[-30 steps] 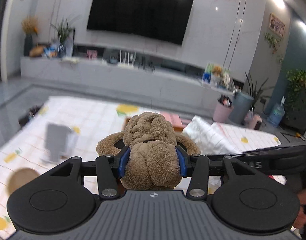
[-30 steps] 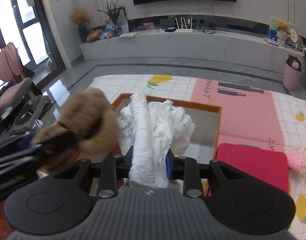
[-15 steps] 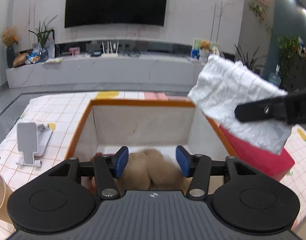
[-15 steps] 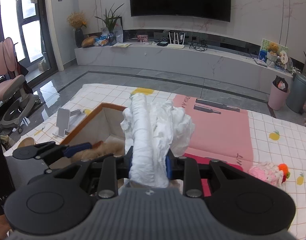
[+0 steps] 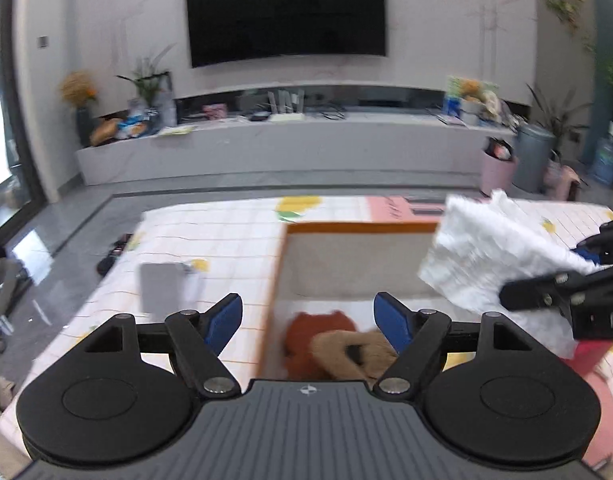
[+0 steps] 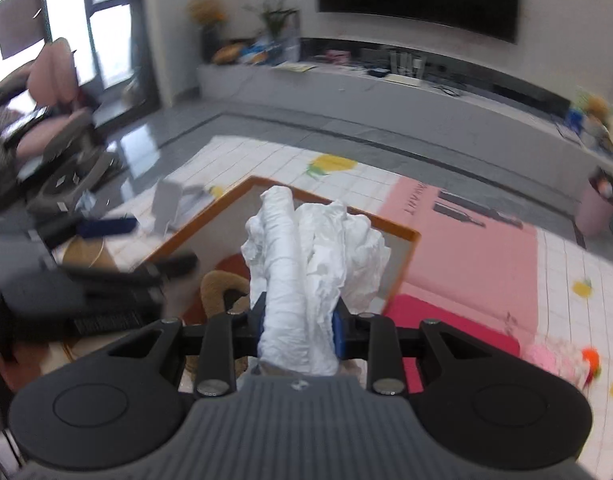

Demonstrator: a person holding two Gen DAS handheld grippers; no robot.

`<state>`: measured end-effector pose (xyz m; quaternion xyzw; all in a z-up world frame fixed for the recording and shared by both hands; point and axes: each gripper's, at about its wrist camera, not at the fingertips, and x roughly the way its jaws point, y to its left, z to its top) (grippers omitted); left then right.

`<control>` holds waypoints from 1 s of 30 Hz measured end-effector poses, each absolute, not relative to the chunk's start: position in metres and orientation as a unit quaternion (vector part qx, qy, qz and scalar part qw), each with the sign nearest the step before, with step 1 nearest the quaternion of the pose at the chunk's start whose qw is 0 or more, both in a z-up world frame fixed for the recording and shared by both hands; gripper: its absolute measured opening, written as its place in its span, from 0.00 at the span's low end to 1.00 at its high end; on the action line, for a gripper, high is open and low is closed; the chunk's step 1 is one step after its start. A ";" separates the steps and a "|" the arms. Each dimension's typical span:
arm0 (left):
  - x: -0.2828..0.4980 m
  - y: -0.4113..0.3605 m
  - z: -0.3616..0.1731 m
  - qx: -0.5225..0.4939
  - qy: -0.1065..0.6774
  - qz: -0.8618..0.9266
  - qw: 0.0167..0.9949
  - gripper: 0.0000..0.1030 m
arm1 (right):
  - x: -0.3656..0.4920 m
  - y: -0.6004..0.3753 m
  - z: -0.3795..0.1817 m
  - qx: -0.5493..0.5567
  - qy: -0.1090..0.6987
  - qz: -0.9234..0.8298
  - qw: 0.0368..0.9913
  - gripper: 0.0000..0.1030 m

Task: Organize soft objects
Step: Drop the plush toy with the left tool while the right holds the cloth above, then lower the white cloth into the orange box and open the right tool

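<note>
Dark television [image 5: 285, 11] on white wall above grey floor [image 5: 86, 216].

Left gripper [image 5: 308, 320] opening; brown plush [image 5: 354, 354] apparently dropped into box [image 5: 362, 227].

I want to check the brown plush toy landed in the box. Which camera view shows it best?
The left wrist view: the brown plush toy lies inside the orange-rimmed box, below the opening, empty left gripper. In the right wrist view only a tan curve shows beside the white cloth.
</note>
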<state>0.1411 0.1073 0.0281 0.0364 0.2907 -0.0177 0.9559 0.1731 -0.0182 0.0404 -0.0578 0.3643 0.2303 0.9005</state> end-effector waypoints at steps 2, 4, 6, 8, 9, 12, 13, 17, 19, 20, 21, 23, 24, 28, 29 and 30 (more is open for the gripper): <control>0.143 0.115 0.030 0.037 0.295 -0.015 0.955 0.85 | 0.180 -0.007 0.041 -0.098 0.362 0.240 0.896 0.28; 0.146 0.122 0.032 0.031 0.300 -0.008 0.953 0.85 | 0.190 0.005 0.041 -0.136 0.362 0.247 0.888 0.28; 0.149 0.128 0.034 0.021 0.301 -0.001 0.953 0.85 | 0.203 0.018 0.036 -0.175 0.377 0.245 0.876 0.29; 0.152 0.133 0.035 0.015 0.302 -0.003 0.953 0.85 | 0.217 0.034 0.025 -0.222 0.393 0.232 0.862 0.29; 0.153 0.135 0.036 0.013 0.301 -0.004 0.953 0.85 | 0.223 0.041 0.018 -0.239 0.398 0.231 0.855 0.29; 0.154 0.142 0.037 0.013 0.296 -0.002 0.955 0.85 | 0.241 0.057 -0.001 -0.252 0.433 0.241 0.831 0.29; 0.155 0.145 0.037 0.012 0.294 0.001 0.956 0.85 | 0.247 0.063 -0.010 -0.248 0.456 0.241 0.820 0.29; 0.159 0.154 0.037 -0.004 0.298 0.002 0.955 0.85 | 0.267 0.081 -0.040 -0.264 0.494 0.185 0.807 0.29; 0.162 0.159 0.036 -0.012 0.302 0.002 0.953 0.85 | 0.281 0.079 -0.051 -0.246 0.516 0.138 0.808 0.30; 0.163 0.162 0.036 -0.015 0.302 0.003 0.953 0.85 | 0.289 0.075 -0.055 -0.221 0.528 0.119 0.812 0.30; 0.164 0.164 0.036 -0.019 0.302 0.004 0.953 0.85 | 0.294 0.071 -0.057 -0.199 0.534 0.109 0.814 0.29; 0.165 0.169 0.036 -0.028 0.302 0.004 0.953 0.85 | 0.299 0.072 -0.061 -0.201 0.524 0.122 0.818 0.29; 0.165 0.171 0.036 -0.031 0.303 0.004 0.952 0.85 | 0.299 0.077 -0.063 -0.230 0.513 0.136 0.815 0.29; 0.164 0.174 0.037 -0.029 0.302 0.016 0.953 0.85 | 0.300 0.094 -0.074 -0.301 0.498 0.174 0.795 0.29; 0.164 0.174 0.037 -0.025 0.300 0.019 0.954 0.85 | 0.301 0.095 -0.076 -0.303 0.497 0.184 0.792 0.29; 0.164 0.174 0.037 -0.021 0.297 0.021 0.954 0.85 | 0.302 0.096 -0.076 -0.310 0.491 0.191 0.791 0.34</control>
